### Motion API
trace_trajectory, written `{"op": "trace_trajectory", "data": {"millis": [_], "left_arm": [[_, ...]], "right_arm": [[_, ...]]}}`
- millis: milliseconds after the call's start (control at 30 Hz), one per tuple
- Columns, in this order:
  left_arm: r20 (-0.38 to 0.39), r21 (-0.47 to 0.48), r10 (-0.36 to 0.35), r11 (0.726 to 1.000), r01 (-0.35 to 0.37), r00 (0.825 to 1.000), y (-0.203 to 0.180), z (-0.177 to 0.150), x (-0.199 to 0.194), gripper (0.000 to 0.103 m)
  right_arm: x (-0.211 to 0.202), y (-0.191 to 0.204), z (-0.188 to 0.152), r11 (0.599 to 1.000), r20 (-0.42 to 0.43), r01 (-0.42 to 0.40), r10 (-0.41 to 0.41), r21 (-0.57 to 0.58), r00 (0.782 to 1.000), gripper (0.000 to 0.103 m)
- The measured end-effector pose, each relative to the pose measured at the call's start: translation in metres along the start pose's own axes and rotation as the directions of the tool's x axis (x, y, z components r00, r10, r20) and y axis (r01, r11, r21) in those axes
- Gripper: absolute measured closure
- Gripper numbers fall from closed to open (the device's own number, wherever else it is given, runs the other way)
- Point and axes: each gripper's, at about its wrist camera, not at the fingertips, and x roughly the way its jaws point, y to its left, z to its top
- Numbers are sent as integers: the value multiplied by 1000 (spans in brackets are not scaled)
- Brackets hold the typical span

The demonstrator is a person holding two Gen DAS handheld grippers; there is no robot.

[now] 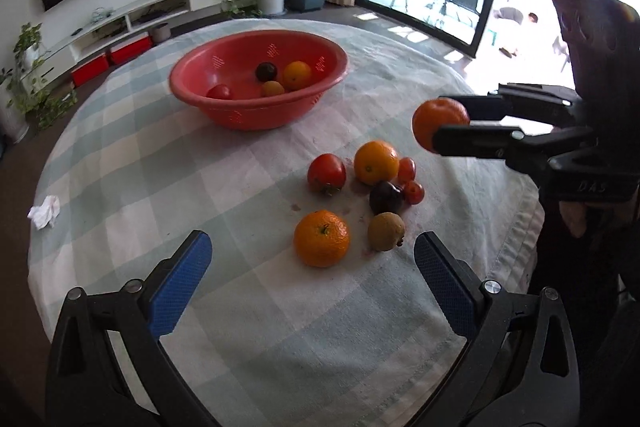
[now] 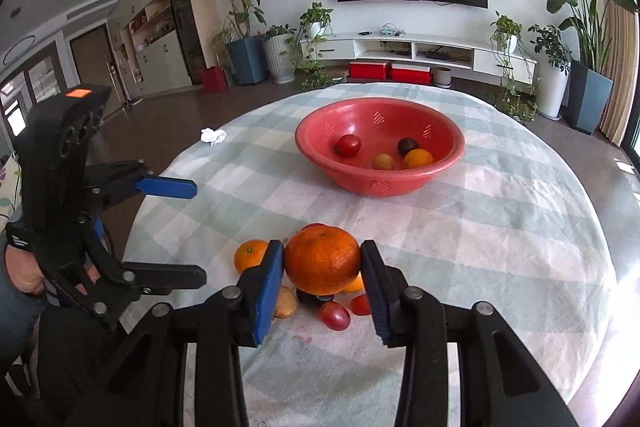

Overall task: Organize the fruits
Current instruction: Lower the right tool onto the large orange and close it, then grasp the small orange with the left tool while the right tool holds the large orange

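My right gripper (image 2: pixel 322 263) is shut on a mandarin (image 2: pixel 322 259) and holds it above a cluster of fruit on the table; it also shows in the left wrist view (image 1: pixel 440 125). My left gripper (image 1: pixel 312 251) is open and empty, just in front of another mandarin (image 1: pixel 321 238) and a kiwi (image 1: pixel 386 231). Behind them lie a tomato (image 1: pixel 326 173), an orange (image 1: pixel 376 162), a dark plum (image 1: pixel 385 197) and two cherry tomatoes (image 1: pixel 413 192). The red basket (image 1: pixel 224 107) at the far side holds several fruits.
A round table with a checked cloth (image 1: pixel 200 163) carries everything. A crumpled white tissue (image 1: pixel 45 213) lies near its left edge. The table edge is close on the right in the left wrist view. A TV, plants and a low cabinet stand behind.
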Motion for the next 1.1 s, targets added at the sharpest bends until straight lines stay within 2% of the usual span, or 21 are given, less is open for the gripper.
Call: {"op": "trace_trajectory", "data": {"millis": [67,133,300,533,600,667,800,1100], "left_arm": [[-25,40,-39,998,40,999,0,6,13,1],[-64,64,-64,996,68,996,2,12,25,7],[-138,101,-90,989,104,986,6,16,48,35],[-185,86,-116,987,133,976,20,13,63,41],[-196,90,-117,987,136,974,18,10,65,47],[-200,97,-119,985,140,973,15,9,68,48],[-191,93,-113,987,132,975,14,11,70,65],[-172,89,-89,990,105,981,8,9,66,67]], "right_arm": [[-2,-5,-1,1000,12,-9,8,29,1000,61],[-3,-7,-2,999,23,-14,14,37,1000,61],[-3,-10,-3,999,36,-35,33,39,999,61],[-4,-25,-6,996,44,-36,32,82,999,61],[-4,-26,-6,995,45,-39,35,89,998,61],[-3,-26,-7,995,43,-39,36,89,998,61],[-3,-28,-7,995,42,-40,36,90,998,61],[-1,-30,-9,995,43,-36,32,97,999,61]]}}
